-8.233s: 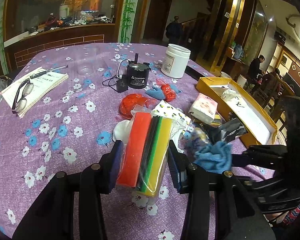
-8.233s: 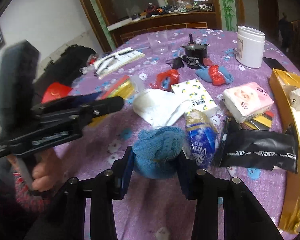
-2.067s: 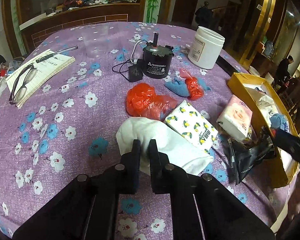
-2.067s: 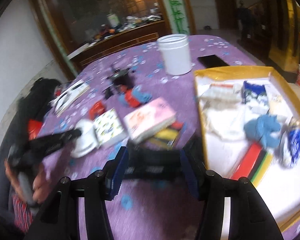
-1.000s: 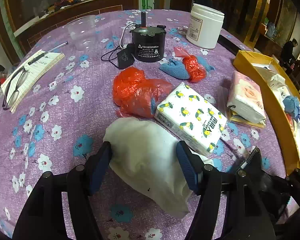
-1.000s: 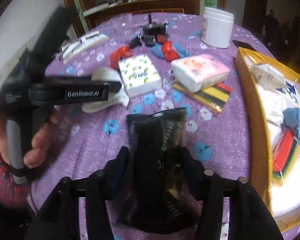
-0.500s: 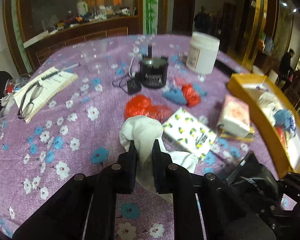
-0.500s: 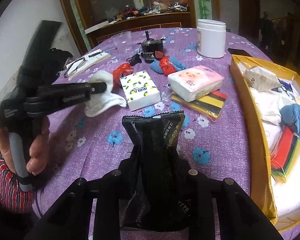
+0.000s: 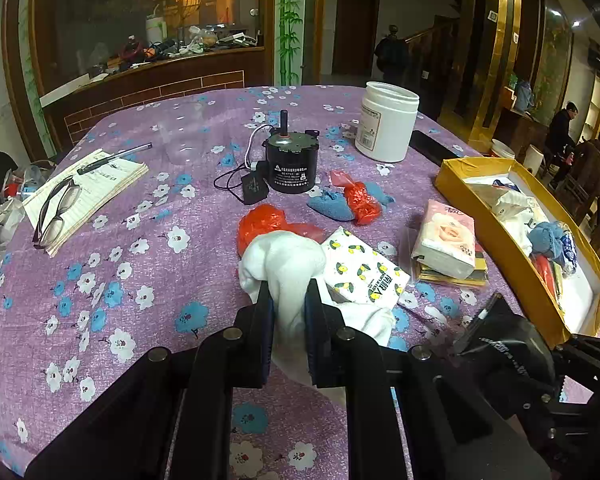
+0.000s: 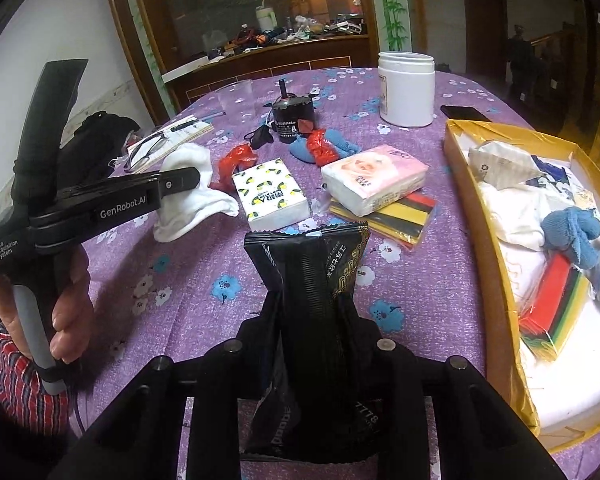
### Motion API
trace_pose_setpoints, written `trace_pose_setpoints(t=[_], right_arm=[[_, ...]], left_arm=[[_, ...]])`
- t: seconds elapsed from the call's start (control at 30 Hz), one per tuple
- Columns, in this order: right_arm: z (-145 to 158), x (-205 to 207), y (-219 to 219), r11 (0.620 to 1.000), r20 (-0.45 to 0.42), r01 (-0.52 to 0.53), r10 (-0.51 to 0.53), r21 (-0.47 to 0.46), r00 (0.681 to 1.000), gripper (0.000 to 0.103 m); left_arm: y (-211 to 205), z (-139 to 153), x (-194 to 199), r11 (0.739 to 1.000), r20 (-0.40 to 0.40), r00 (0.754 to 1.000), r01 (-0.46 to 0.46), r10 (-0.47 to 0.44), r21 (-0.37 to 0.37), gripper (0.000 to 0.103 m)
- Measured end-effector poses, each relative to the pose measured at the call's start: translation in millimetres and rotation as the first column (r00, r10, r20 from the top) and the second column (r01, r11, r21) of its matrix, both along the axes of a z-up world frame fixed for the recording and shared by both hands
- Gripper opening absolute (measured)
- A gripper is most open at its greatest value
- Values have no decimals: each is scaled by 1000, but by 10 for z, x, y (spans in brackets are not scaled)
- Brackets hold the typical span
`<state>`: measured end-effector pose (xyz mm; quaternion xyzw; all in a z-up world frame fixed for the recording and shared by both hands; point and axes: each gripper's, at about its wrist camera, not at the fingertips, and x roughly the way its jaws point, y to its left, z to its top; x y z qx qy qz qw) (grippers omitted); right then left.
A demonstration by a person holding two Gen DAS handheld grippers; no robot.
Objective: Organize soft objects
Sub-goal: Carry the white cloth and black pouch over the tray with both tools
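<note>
Grippers both clamping | left gripper [image 9: 287,300] pinching limp white cloth sock [image 9: 282,258], right gripper [image 10: 310,312] squeezing crinkly black foil packet [image 10: 310,268] | both hanging beside open yellow cardboard box [image 10: 496,264], seemingly bound there.

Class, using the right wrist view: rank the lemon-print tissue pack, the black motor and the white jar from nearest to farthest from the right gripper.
1. Lemon-print tissue pack, just ahead of the right gripper, slightly left.
2. Black motor, mid-table behind it.
3. White jar, far side, to the right.
</note>
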<state>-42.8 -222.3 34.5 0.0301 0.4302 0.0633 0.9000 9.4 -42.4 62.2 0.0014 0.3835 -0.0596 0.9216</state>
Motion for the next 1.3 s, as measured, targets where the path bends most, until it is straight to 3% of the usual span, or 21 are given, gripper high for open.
trace_pose_setpoints(t=[0.33, 0.7, 1.3], right_arm=[[13, -26, -207, 998, -2, 55, -55, 36, 999, 29], [52, -20, -258, 996, 7, 69, -69, 62, 998, 29], [377, -194, -532, 986, 82, 144, -151, 86, 985, 29]], left_arm=[[33, 9, 1, 1000, -7, 1000, 1, -1, -21, 11], [-78, 87, -110, 998, 48, 997, 64, -63, -18, 11], [-278, 173, -267, 992, 55, 991, 126, -126, -9, 11]])
